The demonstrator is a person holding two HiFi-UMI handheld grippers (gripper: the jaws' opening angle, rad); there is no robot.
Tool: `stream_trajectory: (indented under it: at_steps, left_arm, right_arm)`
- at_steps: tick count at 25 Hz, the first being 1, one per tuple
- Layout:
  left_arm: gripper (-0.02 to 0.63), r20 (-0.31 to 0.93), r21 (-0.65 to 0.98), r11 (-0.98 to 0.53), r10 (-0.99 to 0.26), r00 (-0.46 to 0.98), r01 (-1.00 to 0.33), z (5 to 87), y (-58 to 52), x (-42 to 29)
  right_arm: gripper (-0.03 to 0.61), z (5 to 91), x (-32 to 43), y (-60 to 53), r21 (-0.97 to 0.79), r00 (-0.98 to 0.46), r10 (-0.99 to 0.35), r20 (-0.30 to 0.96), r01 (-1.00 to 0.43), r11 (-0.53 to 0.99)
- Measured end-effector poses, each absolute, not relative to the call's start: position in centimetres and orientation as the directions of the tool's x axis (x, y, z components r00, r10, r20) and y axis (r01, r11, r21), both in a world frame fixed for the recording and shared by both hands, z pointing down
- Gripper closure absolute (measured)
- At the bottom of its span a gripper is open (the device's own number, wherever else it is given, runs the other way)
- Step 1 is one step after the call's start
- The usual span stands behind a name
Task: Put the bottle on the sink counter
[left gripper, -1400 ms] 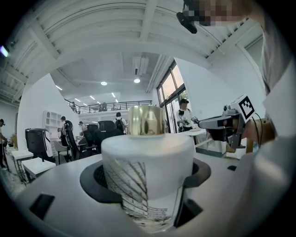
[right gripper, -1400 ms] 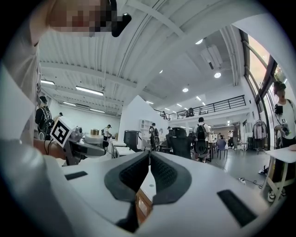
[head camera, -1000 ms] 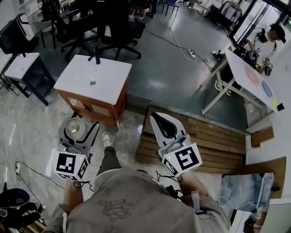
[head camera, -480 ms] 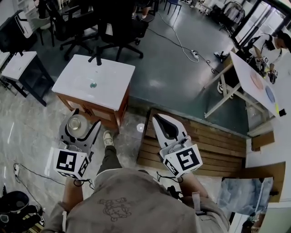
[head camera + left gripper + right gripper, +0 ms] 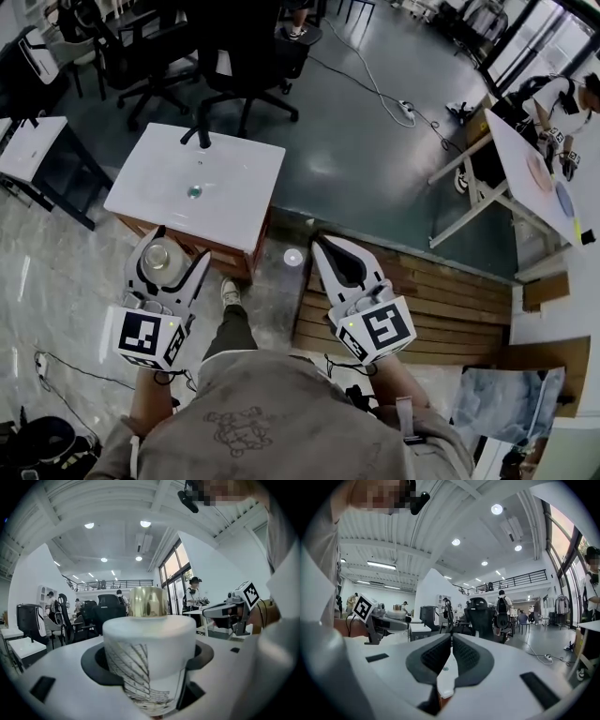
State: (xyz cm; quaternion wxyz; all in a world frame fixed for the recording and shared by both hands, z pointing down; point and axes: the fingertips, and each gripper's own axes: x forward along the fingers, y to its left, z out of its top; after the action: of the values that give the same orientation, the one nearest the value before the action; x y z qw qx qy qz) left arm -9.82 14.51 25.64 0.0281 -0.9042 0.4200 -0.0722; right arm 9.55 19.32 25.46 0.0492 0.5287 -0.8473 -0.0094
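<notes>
The head view looks steeply down from above the person's shoulders onto the left gripper, the right gripper and, just beyond, the white rectangular sink counter on a wooden cabinet. Each gripper view sits close behind its own jaws, facing level across the hall; a white bottle with a gold cap fills the left one. Both share the black office chairs.
</notes>
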Motion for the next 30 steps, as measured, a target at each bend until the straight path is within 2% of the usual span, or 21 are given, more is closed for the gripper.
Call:
stream_trajectory:
  at_steps: [13, 30]
  left_arm:
    - [0.268, 0.113, -0.149, -0.719, -0.694, 0.711, -0.678, 25.8, -1.6, -10.2]
    - [0.268, 0.085, -0.143, -0.854, -0.514, 0.853, -0.500, 29.0, -15.8, -4.9]
  right_arm:
    - [0.545, 25.8, 6.6, 4.6, 0.065, -0.407, -0.901, 0.151, -0.905, 0.420]
    - [0.545, 25.8, 5.1, -11.3, 0.096, -0.350, -0.917, 0.191, -0.923, 0.372]
